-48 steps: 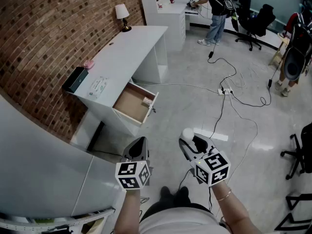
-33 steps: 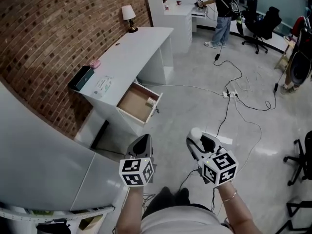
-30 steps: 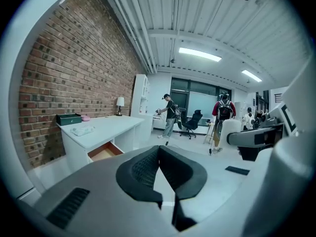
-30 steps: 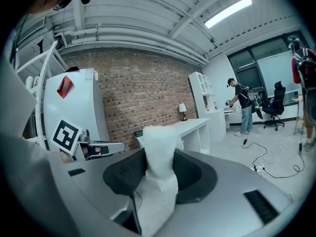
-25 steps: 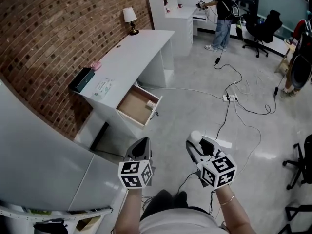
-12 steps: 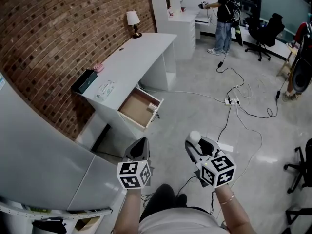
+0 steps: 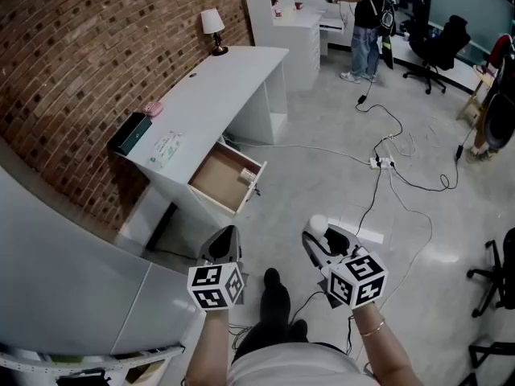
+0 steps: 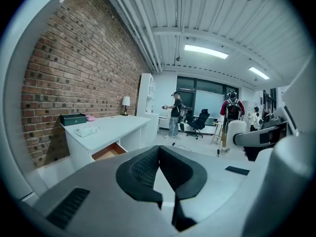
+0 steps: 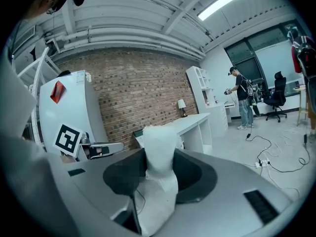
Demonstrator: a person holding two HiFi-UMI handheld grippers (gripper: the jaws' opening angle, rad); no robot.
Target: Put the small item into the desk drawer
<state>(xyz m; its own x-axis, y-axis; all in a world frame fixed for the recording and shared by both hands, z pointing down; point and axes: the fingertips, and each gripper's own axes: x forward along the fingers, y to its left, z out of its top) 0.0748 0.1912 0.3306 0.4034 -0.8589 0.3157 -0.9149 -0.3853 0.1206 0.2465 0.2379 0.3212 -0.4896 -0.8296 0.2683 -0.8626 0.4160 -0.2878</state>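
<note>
My right gripper [image 7: 319,238] is shut on a small white item [image 7: 318,223], held low over the floor in front of the person. In the right gripper view the white item [image 9: 159,154] stands upright between the dark pads. My left gripper [image 7: 223,245] hangs beside it, shut and empty; its pads [image 8: 148,167] meet at the tips. The white desk [image 7: 217,79] stands along the brick wall, well ahead of both grippers. Its drawer [image 7: 217,180] is pulled open, with a small light object [image 7: 245,175] near its front corner.
On the desk are a lamp [image 7: 212,25], a dark box [image 7: 128,133], a pink thing [image 7: 150,108] and a flat packet [image 7: 165,145]. Cables and a power strip [image 7: 381,164] lie on the floor to the right. A person [image 7: 366,18] stands far back. A big white panel [image 7: 72,272] is close on the left.
A dark shoe has stepped forward between the two grippers, and the desk has drifted a little left in the head view. Both grippers keep their pose and the right keeps its hold.
</note>
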